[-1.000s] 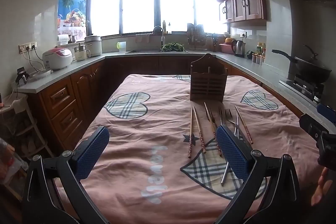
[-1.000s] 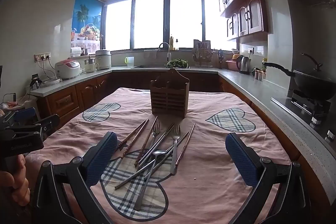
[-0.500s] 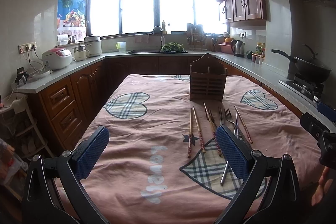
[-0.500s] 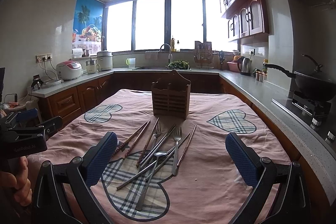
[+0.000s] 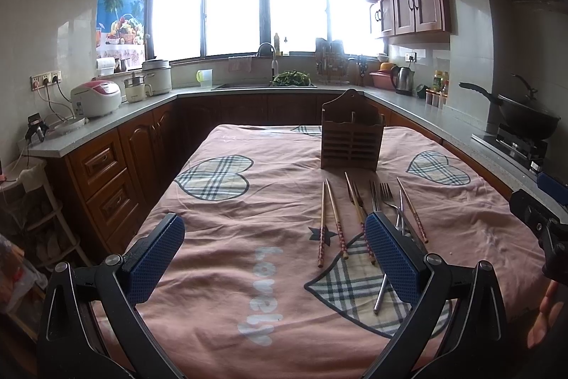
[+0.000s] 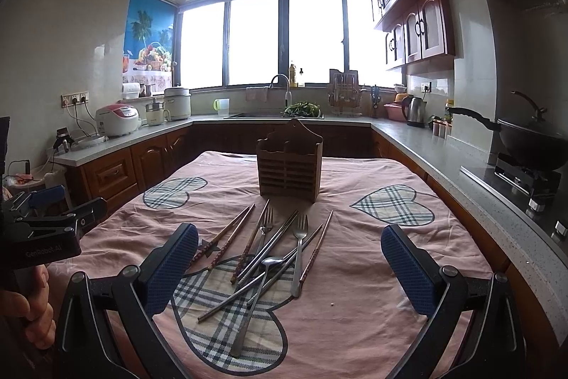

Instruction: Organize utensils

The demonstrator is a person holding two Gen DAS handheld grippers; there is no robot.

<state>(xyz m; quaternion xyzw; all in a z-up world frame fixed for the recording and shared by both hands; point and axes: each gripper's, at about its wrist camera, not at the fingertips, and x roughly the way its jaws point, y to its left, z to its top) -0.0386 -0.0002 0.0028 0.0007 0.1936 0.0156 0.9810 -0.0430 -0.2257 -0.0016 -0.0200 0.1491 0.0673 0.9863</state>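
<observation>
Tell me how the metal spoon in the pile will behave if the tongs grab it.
The spoon looks polished steel, so probably stiff and slippery against the pads. It lies across the metal chopsticks, so lifting it may nudge them. Its thin flat handle on soft cloth likely makes pinching awkward.

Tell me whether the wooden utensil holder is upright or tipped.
Upright: the wooden utensil holder stands on its base on the tablecloth, open top upward.

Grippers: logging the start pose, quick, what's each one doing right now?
Left gripper: open, holding nothing, above the tablecloth.
Right gripper: open, holding nothing, above the utensil pile.
</observation>
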